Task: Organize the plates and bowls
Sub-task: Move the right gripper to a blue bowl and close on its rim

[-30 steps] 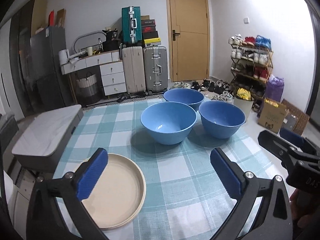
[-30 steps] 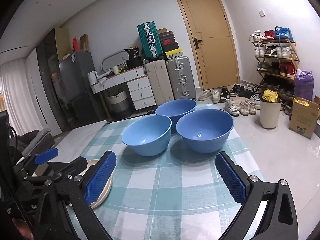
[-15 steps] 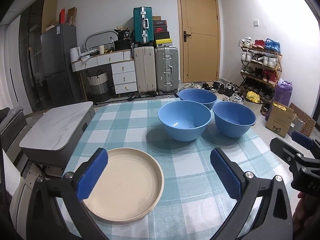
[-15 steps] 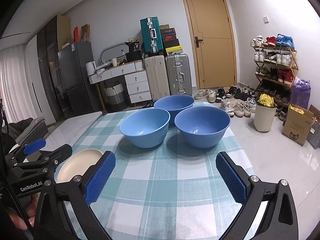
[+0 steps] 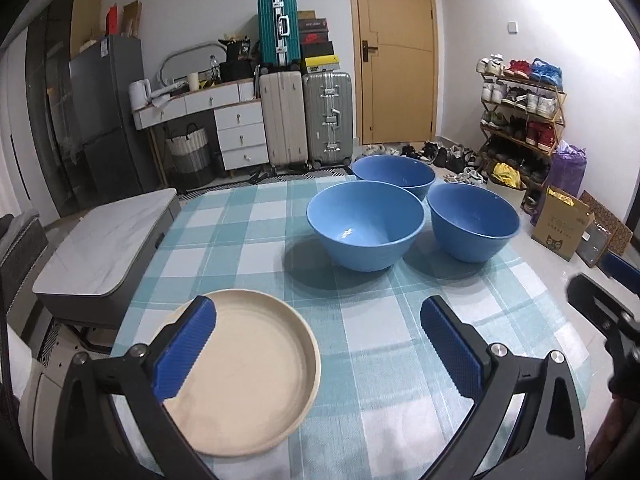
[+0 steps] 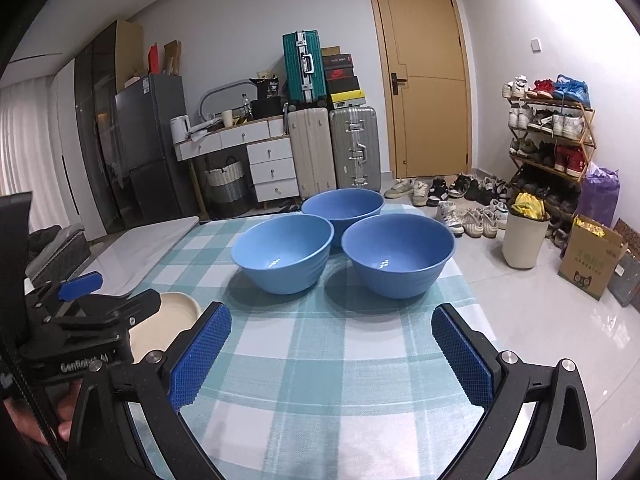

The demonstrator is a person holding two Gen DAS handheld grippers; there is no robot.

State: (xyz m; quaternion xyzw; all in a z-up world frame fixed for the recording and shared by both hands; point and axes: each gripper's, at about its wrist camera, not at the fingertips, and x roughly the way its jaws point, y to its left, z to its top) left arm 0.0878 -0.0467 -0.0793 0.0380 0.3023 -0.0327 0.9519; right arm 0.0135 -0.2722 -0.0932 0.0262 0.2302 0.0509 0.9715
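Observation:
Three blue bowls stand close together on the checked tablecloth: a left one (image 5: 366,224) (image 6: 283,252), a right one (image 5: 473,221) (image 6: 398,254) and a far one (image 5: 394,170) (image 6: 342,205). A beige plate (image 5: 248,372) (image 6: 168,322) lies at the near left. My left gripper (image 5: 318,350) is open and empty, its left finger over the plate. My right gripper (image 6: 332,354) is open and empty above the cloth, short of the bowls. The left gripper shows in the right wrist view (image 6: 96,312), partly covering the plate.
A grey marble-topped side table (image 5: 104,252) adjoins the table's left edge. Beyond are suitcases (image 5: 306,118), a drawer desk (image 5: 224,120), a door, a shoe rack (image 5: 520,112), a bin (image 6: 524,240) and a cardboard box (image 5: 562,226) on the floor to the right.
Both grippers have drawn back and turned slightly; the plate now lies more central under the left gripper. Both stay open. Bowls and plate have not moved.

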